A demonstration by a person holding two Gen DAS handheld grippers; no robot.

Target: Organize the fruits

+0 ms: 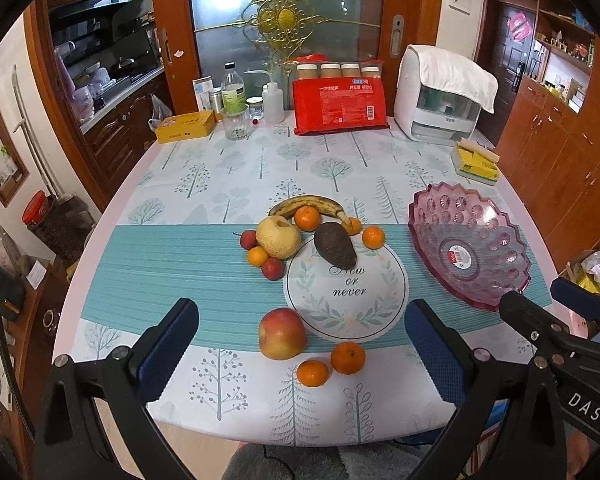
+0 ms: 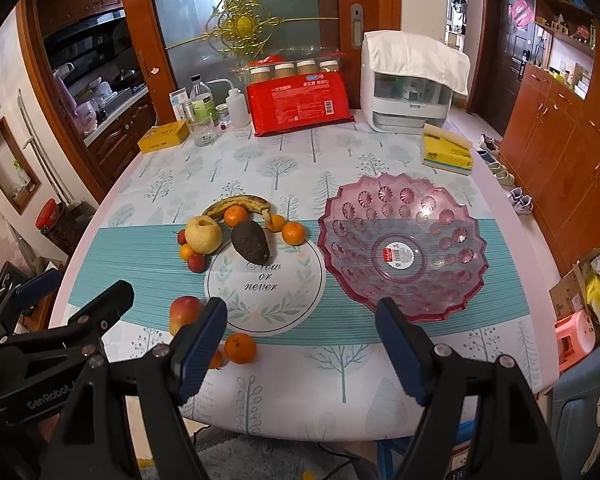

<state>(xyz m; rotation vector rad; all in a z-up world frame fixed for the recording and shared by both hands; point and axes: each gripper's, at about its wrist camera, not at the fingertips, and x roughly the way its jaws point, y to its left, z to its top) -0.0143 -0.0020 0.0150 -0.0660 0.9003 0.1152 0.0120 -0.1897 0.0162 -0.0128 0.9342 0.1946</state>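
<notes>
1. while i hold both tools above the near edge, the bench (image 1: 228, 168) carries everything on its tree-print cloth.
2. my pink fruit bowl (image 2: 400, 248) sits empty to the right.
3. my left tool (image 1: 300, 344) gapes wide, holding nothing; my right tool (image 2: 300, 344) likewise.
4. i see the apple (image 1: 282, 333) nearest, two oranges (image 1: 348, 357) beside it.
5. farther off cluster the banana (image 1: 306, 204), pear (image 1: 278, 237) and avocado (image 1: 335, 245).
</notes>
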